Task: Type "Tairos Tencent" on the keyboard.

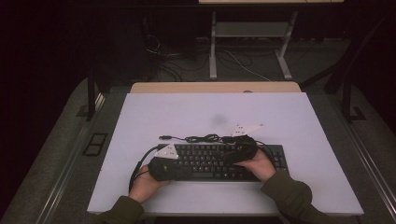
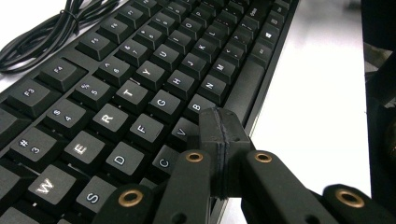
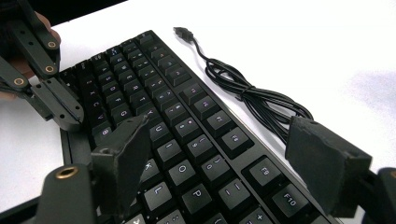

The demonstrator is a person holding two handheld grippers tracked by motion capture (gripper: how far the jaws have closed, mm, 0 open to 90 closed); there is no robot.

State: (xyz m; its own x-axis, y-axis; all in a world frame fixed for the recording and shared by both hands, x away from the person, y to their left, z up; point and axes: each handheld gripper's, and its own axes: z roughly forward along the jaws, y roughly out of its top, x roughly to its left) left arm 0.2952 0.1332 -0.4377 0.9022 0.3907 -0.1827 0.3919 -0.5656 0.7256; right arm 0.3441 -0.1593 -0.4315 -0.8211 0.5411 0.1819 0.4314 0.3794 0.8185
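Low-centre of the high view, I rest my left gripper [image 2: 219, 133], jaws together as a poking tip, over the black keyboard [image 1: 210, 161] near the B key [image 2: 198, 103], while my right gripper [image 3: 224, 154] hovers jaws apart, empty, above its keys.

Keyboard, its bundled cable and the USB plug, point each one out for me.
keyboard [image 1: 205, 161], high view, on the middle key rows.
bundled cable [image 3: 261, 100], right gripper view, on the tied coil beside the keyboard.
USB plug [image 3: 181, 31], right gripper view, on the connector at the cable's free end.
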